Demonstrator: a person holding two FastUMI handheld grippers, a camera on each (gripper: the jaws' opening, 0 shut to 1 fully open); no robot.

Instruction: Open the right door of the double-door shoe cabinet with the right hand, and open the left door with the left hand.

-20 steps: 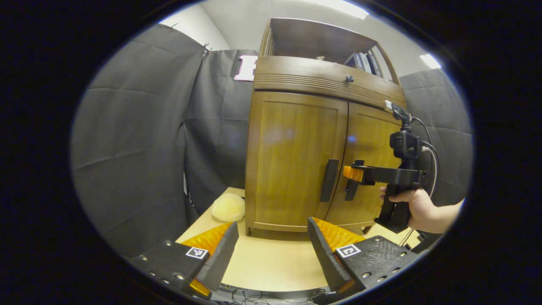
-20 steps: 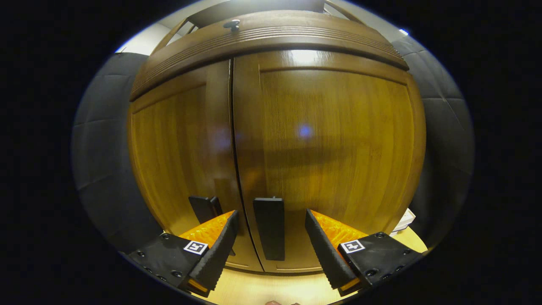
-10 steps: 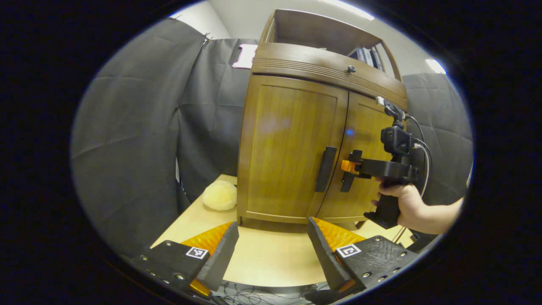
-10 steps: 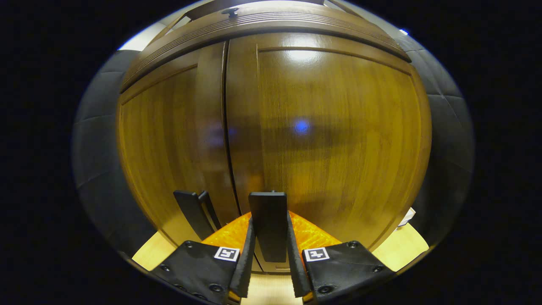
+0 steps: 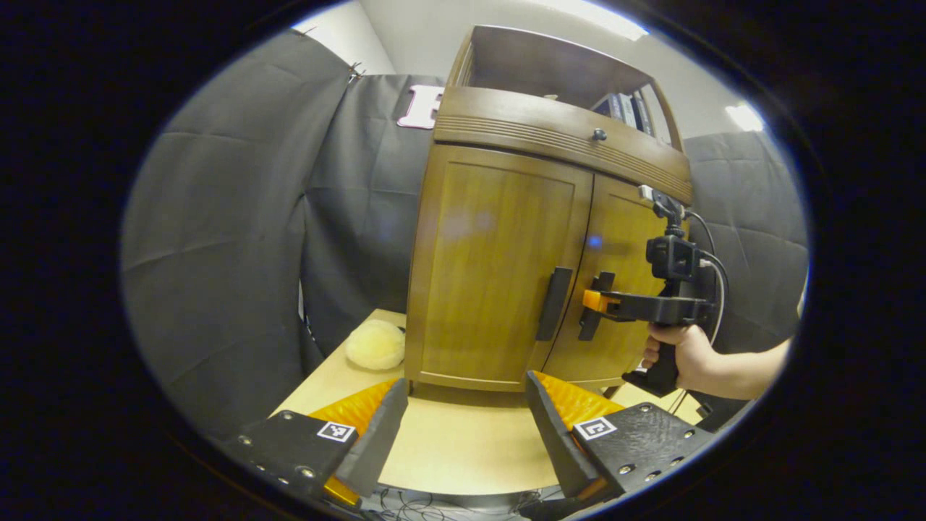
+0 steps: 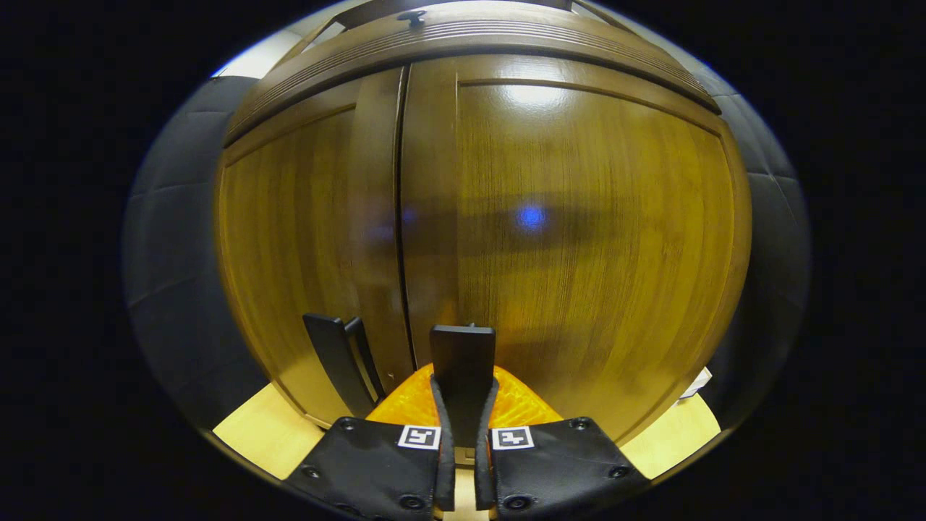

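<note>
Right gripper view: my right gripper point(image 6: 463, 427) is clamping both fingers on the right door's upright handle point(image 6: 463, 362), beside the left door handle point(image 6: 334, 358). Both doors of the shoe cabinet point(image 5: 499, 260) are sitting shut on the desk point(image 5: 463, 449). My left gripper point(image 5: 463, 427) is hovering spread wide, near a fluffy cream ball point(image 5: 375, 345). Books point(image 5: 623, 108) are standing on top; no legible writing.

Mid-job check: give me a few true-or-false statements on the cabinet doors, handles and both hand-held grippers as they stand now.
1. The right hand-held gripper is shut on the right door handle. True.
2. The left hand-held gripper grips the left door handle. False: it is open, short of the cabinet.
3. The right door stands wide open. False: it looks closed.
4. A pale fluffy object lies on the table beside the cabinet. True.
</note>
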